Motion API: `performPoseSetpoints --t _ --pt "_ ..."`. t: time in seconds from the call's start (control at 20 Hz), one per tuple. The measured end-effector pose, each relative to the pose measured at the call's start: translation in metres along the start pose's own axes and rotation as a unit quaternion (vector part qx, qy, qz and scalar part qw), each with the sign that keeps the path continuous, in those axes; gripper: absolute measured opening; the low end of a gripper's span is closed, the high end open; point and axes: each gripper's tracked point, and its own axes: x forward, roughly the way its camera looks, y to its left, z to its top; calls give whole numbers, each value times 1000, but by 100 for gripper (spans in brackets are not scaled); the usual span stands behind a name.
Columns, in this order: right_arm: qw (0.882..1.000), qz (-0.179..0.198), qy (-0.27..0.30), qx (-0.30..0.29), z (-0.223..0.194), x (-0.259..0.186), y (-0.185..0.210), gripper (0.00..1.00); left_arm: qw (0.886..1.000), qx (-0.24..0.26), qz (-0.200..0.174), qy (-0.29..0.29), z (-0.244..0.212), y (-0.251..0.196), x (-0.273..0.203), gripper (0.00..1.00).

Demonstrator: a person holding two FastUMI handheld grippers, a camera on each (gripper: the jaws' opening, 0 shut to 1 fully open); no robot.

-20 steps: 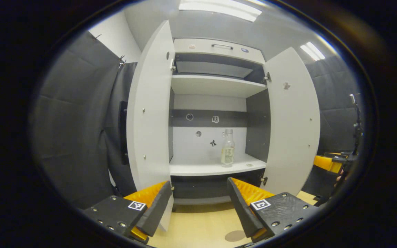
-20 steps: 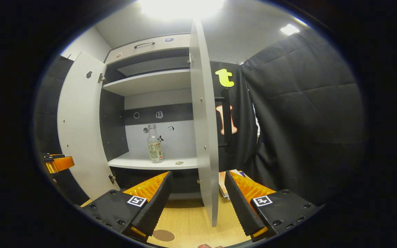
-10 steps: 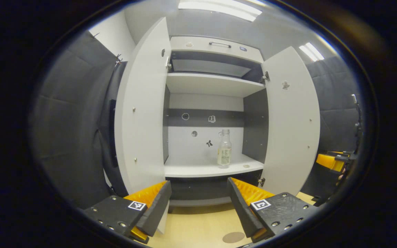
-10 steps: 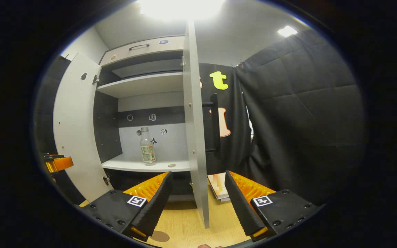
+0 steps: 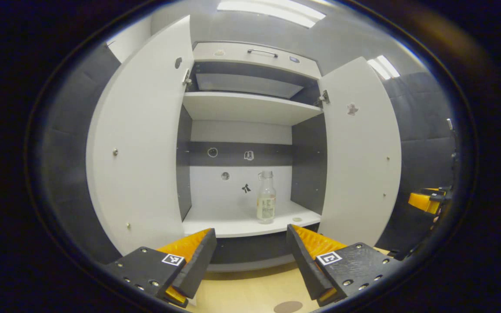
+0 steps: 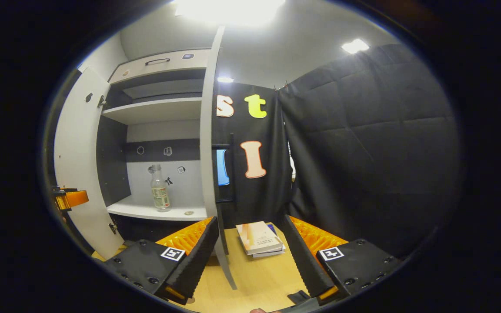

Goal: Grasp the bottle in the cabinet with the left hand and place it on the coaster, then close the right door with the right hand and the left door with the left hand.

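Both doors hang open in the left gripper view, left door (image 5: 141, 152) and right door (image 5: 359, 152), with the bottle (image 5: 266, 198) upright on the lower shelf (image 5: 233, 226). Left gripper (image 5: 249, 256) is spread wide, holding nothing, coaster (image 5: 288, 307) on the table below. Right gripper view: right gripper (image 6: 250, 256) is also spread and empty, books (image 6: 259, 239) between its fingers, bottle (image 6: 160, 193) on the shelf.

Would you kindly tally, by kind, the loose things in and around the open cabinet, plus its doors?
Bottle: 1
Coaster: 1
Books: 2, stacked on the table beside the cabinet
Open cabinet doors: 2, left door and right door
Total: 6
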Motion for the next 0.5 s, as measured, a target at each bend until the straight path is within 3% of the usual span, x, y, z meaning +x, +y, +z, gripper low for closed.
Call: performPoseSetpoints --t 0.25,0.5 --pt "998 -58 -9 9 14 23 -39 96 1000 -16 -15 1 12 -6 54 94" --pt "996 -84 -13 11 15 49 -57 96 1000 -18 -15 -1 23 1 111 94"
